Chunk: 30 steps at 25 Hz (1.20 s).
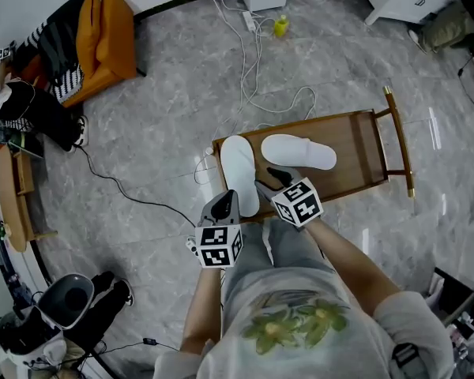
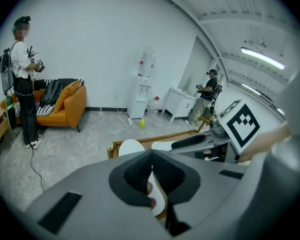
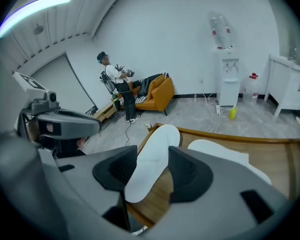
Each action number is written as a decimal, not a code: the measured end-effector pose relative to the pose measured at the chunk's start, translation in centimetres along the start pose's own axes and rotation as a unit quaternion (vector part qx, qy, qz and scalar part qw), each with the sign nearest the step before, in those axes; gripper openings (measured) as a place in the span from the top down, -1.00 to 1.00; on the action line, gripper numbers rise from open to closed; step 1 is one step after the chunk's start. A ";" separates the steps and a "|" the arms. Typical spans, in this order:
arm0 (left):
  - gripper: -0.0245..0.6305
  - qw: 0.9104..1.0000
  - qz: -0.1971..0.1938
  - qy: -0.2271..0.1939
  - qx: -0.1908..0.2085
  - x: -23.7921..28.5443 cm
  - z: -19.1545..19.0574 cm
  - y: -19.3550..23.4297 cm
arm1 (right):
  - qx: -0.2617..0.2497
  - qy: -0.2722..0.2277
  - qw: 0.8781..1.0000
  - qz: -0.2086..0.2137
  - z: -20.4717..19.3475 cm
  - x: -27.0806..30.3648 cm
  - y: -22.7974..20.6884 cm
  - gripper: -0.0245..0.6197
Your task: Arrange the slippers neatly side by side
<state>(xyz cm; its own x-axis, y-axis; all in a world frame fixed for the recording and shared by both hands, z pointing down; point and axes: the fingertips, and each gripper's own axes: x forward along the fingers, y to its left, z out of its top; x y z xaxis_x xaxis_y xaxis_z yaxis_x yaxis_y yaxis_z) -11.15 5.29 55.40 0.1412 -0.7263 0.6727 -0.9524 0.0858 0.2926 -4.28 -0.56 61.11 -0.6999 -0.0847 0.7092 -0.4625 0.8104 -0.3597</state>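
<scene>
So, both slippers sit on the wooden table (image 1: 355, 152), but not as a pair yet. The near slipper (image 1: 238, 170) lies lengthwise at the table's left end. The far slipper (image 1: 300, 151) lies crosswise just beside its toe, so the two make an L. Prob. the lengthwise one is the reference & the crosswise one needs swinging round to lie next to it.

The right gripper (image 1: 275, 176) hovers over the table betw. the two, angled down. In the right gripper view its jaws stand wide apart w/ the near slipper showing in the gap below them. The pads aren't pressing it, so it holds nothing. It looks free to go for the far slipper. The left gripper (image 1: 227, 202) hangs by the near slipper's heel end, at the table's near edge. Its own view shows the pads meeting at the tips, nothing clamped; prob. just parked out of the way.

Around:
- grey floor (image 1: 158, 133) w/ white cables (image 1: 249, 61) trailing past the table's far side
- yellow bottle (image 1: 281, 26)
- orange sofa (image 1: 103, 42) at top left
- water dispenser (image 2: 141, 91) by the wall
- person by the sofa (image 2: 22, 79) & another further off (image 2: 208, 91)

None of it touches the table.

In the way:
- the table's end rail (image 1: 399, 136) at right, which limits sliding room
- the near slipper's toe, close enough that turning the far one risks nudging it
</scene>
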 end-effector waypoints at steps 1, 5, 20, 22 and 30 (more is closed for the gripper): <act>0.88 1.000 0.000 -0.002 0.001 -0.1 0.0 -0.6 | -0.006 -0.003 1.000 0.003 -0.3 -0.8 -0.1 0.31; 0.88 1.000 0.001 -0.008 0.006 -0.9 0.6 -1.2 | -0.033 -0.005 0.999 0.006 -0.7 -2.7 -0.1 0.31; 0.88 1.000 0.014 -0.015 0.008 -0.7 1.9 -2.5 | -0.176 0.033 0.984 0.004 -1.5 -4.8 -1.6 0.31; 0.88 1.000 0.017 -0.016 0.006 -0.4 2.1 -2.6 | -0.204 0.043 0.978 0.002 -1.4 -4.5 -2.3 0.30; 0.88 0.999 0.029 -0.015 -0.005 0.9 2.6 -3.0 | -0.258 0.087 0.962 0.010 -1.2 -4.1 -5.9 0.23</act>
<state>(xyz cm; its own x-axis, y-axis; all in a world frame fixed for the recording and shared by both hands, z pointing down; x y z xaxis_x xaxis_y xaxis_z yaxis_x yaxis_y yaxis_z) -8.93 2.61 53.32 0.0774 -0.7398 0.6684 -0.9561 0.1350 0.2601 1.98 -4.34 61.06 -0.5835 -0.0049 0.8121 -0.0867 0.9946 -0.0564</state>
